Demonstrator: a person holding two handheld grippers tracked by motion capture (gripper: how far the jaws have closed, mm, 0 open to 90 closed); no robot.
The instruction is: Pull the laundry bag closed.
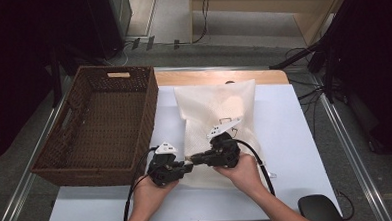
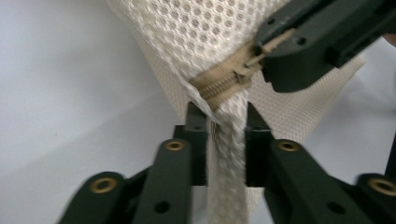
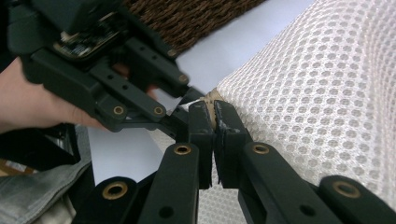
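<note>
Both tools meet at the mesh bag's [image 1: 219, 114] corner: left tool [image 2: 226, 122] pinching fabric, right tool [image 3: 214, 116] clamping the zipper pull [image 2: 247, 65].

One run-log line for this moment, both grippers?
left gripper: shut on mesh bag corner | right gripper: shut on zipper pull | basket: left of bag

The wicker basket [image 1: 102, 125] stands along the left of the bench [image 1: 290, 136], its tall right wall just beside the left gripper [image 1: 186, 167], blocking any sideways pass there. The mesh bag [image 1: 216, 109] covers the middle, and the right gripper [image 1: 195, 159] meets the left one at the bag's near corner, so no gap lies between them. Right of the bag the white surface lies bare to the edge; so does the strip nearest the person. A dark mouse [image 1: 320, 208] sits at the near right corner.
</note>
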